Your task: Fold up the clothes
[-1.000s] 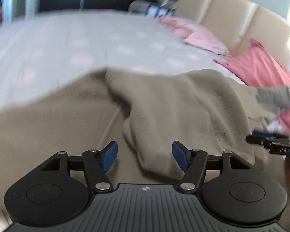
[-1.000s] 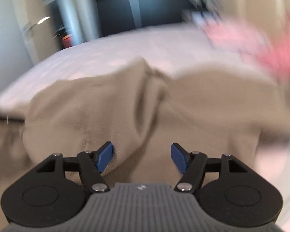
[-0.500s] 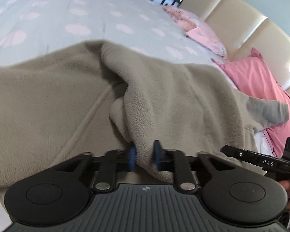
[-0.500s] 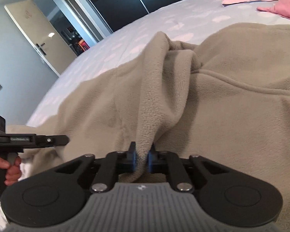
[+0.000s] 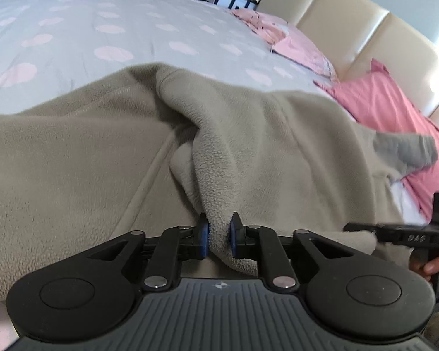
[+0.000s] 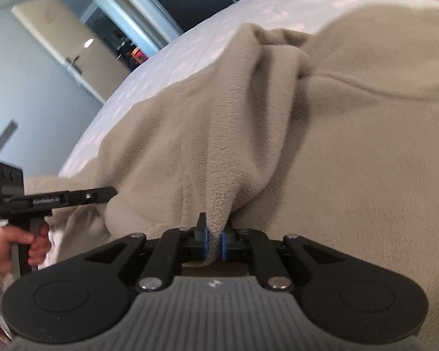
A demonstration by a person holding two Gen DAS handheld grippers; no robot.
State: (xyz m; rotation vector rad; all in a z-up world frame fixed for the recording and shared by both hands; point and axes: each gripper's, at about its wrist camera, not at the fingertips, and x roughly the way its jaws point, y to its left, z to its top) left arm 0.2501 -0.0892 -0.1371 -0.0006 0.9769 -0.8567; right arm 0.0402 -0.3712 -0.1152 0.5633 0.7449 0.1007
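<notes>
Left wrist view: the left gripper [image 5: 219,238], wide apart a second ago, is now pinching a fold of the beige fleece garment [image 5: 263,152], jaws easing open slightly. The right gripper [image 6: 214,241] is doing likewise on the garment's other edge. Beyond, the grey pink-spotted bedspread [image 5: 108,29] is lying uncovered toward the cream padded headboard [image 5: 365,29].

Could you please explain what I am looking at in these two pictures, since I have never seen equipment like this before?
There is no robot: a person holds a two-finger gripper in each hand, each with a camera looking along its fingers. One picture is from the left gripper, the other from the right gripper. A beige fleece garment lies on a bed with a spotted cover and pink pillows. Both grippers pinch folds of the fleece between blue pads; their jaws are easing open slightly. Each view also shows the other gripper.
</notes>
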